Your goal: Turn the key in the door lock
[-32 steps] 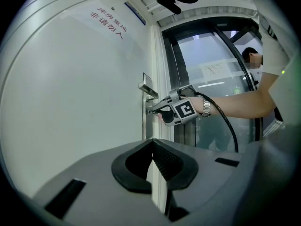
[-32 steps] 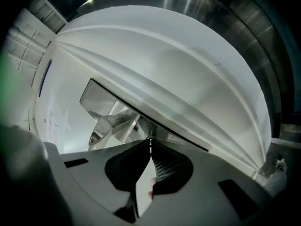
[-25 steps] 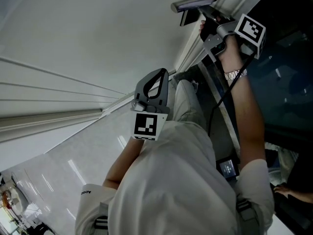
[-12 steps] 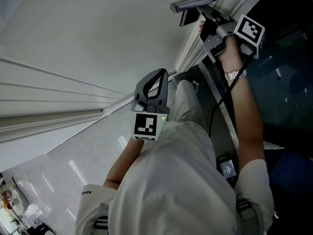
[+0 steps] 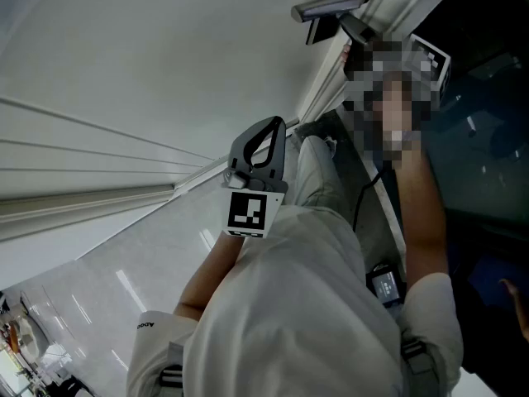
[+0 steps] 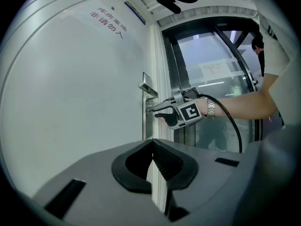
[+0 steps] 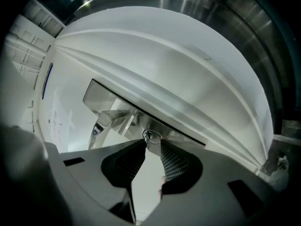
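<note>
Office-building corridor: white door [image 6: 70, 102] (red notice [image 6: 108, 20]), metal-framed glass partition [image 6: 211, 79], glossy floor [image 5: 99, 288].

White door [image 6: 70, 102], silver handle [image 5: 326, 7], blk/wht marker cube [image 5: 245, 212]

Head view looks steeply down along the white door [image 5: 149, 56]. Left gripper view faces it from farther back; right gripper view sits close at the lock [image 7: 148, 135]. All share the door handle [image 5: 326, 7].

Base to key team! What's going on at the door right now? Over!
Right tool: jaws just been opening, key between the tips, not pinched. Left tool: shut, empty. Nothing blocking the key. Over.
</note>
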A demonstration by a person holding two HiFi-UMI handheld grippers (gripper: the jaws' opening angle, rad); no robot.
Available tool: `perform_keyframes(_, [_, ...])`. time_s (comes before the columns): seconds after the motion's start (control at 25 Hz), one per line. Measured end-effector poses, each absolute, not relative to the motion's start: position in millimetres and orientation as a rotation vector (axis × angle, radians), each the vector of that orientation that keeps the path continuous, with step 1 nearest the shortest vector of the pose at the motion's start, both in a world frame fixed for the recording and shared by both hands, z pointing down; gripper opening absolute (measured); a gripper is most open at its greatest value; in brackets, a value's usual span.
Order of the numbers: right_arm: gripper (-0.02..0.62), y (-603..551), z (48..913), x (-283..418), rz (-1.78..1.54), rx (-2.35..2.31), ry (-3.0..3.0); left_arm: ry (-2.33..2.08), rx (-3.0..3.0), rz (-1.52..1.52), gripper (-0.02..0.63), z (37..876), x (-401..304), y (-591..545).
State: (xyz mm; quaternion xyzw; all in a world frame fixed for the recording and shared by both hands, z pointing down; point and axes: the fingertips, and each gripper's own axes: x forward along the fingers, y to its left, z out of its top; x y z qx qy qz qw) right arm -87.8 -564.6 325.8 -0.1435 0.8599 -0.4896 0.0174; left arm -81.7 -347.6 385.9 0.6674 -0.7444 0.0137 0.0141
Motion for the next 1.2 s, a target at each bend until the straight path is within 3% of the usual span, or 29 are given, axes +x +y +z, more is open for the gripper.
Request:
perform_keyframes(0.48, [0.078,-535,352,-78,-1.419,-0.474,2.801,-2.290,2.084,0.057,0.008,391,-76,-348])
perform_keyframes(0.72, [0.072,-518,365,-71,-1.108,-0.589,2.967,-2.298,2.064,0.060,0.008,395,-81,-348])
perform_keyframes(0.88, [0.012,-502,373,-66,-0.863,-0.665,3.089,-2.300,2.054,0.059,0.008,395,-83,-347])
perform_keyframes(1.2, [0.003,-456,374,-58,-0.618,-0.569,3.217,-2.311,2.037,0.069,0.008,391,-83,-343])
